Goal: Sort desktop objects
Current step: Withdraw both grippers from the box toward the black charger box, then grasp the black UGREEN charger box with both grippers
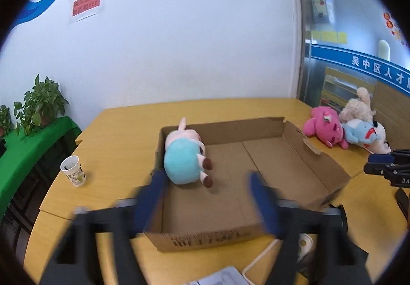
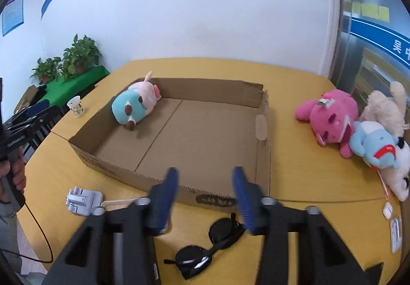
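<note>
Plush toys are the job: across the yellow wooden counter, the shallow brown cardboard box holds only the pink-and-teal plush pig in its far-left corner. Three more, a magenta plush animal, cream plush dog and pale-blue plush toy, lie piled right of it. Both the left tool and right tool stand partly open, empty. Probably best: reach the magenta one first, gripping its body. Black sunglasses lie nearest.
</note>
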